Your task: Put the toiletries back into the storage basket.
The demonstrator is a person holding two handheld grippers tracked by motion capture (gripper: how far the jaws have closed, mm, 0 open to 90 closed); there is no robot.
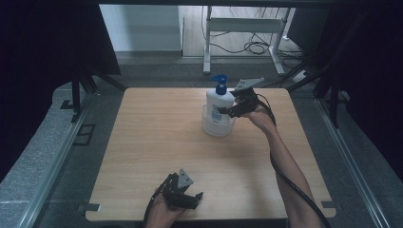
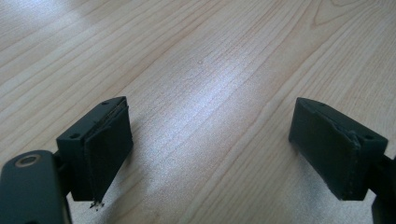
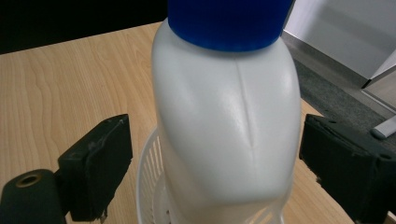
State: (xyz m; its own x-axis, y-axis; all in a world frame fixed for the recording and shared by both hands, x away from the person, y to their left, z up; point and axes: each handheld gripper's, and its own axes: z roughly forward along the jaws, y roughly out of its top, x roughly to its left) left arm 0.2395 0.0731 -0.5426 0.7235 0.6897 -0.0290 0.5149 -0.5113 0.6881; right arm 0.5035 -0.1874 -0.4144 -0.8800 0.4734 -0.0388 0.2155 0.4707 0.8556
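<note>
A white pump bottle with a blue pump head stands upright in a small white slatted basket at the back of the wooden table. My right gripper reaches in from the right at the bottle's body. Seen from the right gripper view, the bottle sits between the two pads of my right gripper. The left pad stands clear of it and the right pad is just beside it, so the gripper is open. My left gripper rests near the front edge, open, with bare wood between its pads.
The basket rim curves below the bottle. A black cable trails along the right forearm. Beyond the table's far edge stand white desk legs and floor cables. Dark frame posts flank the table.
</note>
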